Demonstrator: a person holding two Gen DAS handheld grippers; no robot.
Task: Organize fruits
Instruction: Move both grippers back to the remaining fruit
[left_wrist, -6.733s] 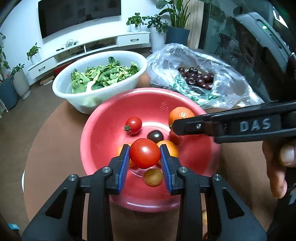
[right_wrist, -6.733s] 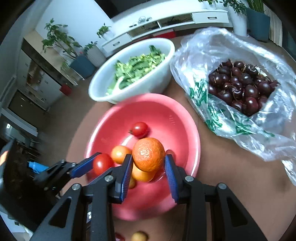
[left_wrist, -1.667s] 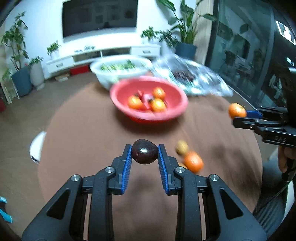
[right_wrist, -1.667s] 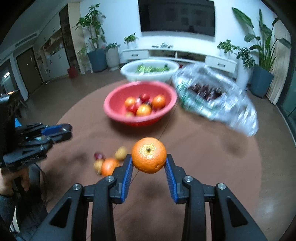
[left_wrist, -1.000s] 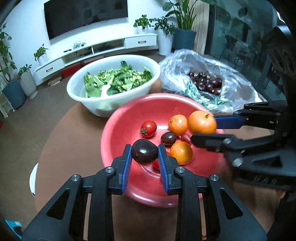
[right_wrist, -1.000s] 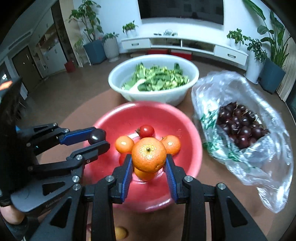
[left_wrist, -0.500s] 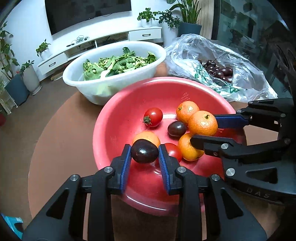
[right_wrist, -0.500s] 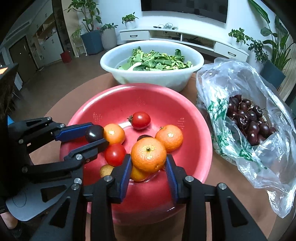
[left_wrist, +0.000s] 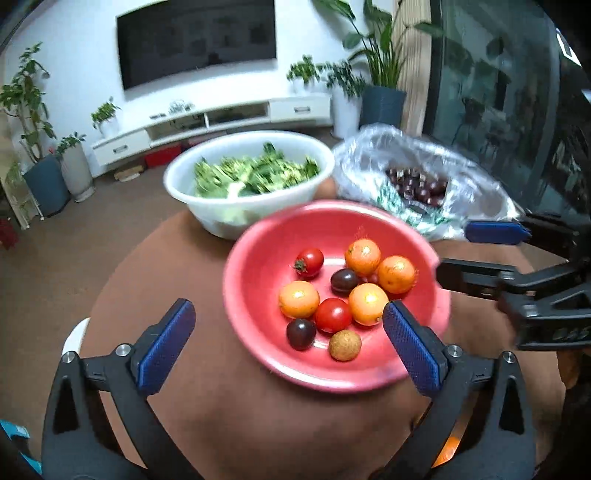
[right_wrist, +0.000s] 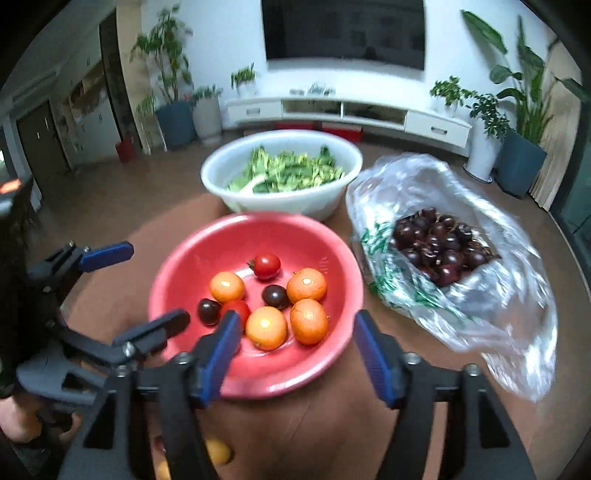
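A red bowl (left_wrist: 255, 273) (right_wrist: 207, 254) on the brown table holds several oranges, red tomatoes, two dark round fruits and a small tan fruit (left_wrist: 344, 344). My left gripper (left_wrist: 287, 305) hovers over the bowl's near side, its jaws opening wide with nothing between the pads. Just below it in the bowl lies a dark fruit (left_wrist: 301, 333) (right_wrist: 208, 311). My right gripper (right_wrist: 296, 316) is at the bowl's near rim, jaws opening, pads touching nothing. An orange (right_wrist: 308, 321) (left_wrist: 396, 274) lies loose in the bowl just beyond it.
Behind the red bowl is a white bowl (left_wrist: 221, 210) (right_wrist: 280, 203) of green leaves, and a clear plastic bag of dark cherries (right_wrist: 439, 243) (left_wrist: 413, 184) sits to its right. Loose fruits (right_wrist: 218, 452) lie near the table's front edge. A hand (right_wrist: 18, 424) holds the left gripper.
Both grippers have opened and let go: the dark fruit and the orange now lie in the red bowl. Both grippers have drawn back from the bowl.
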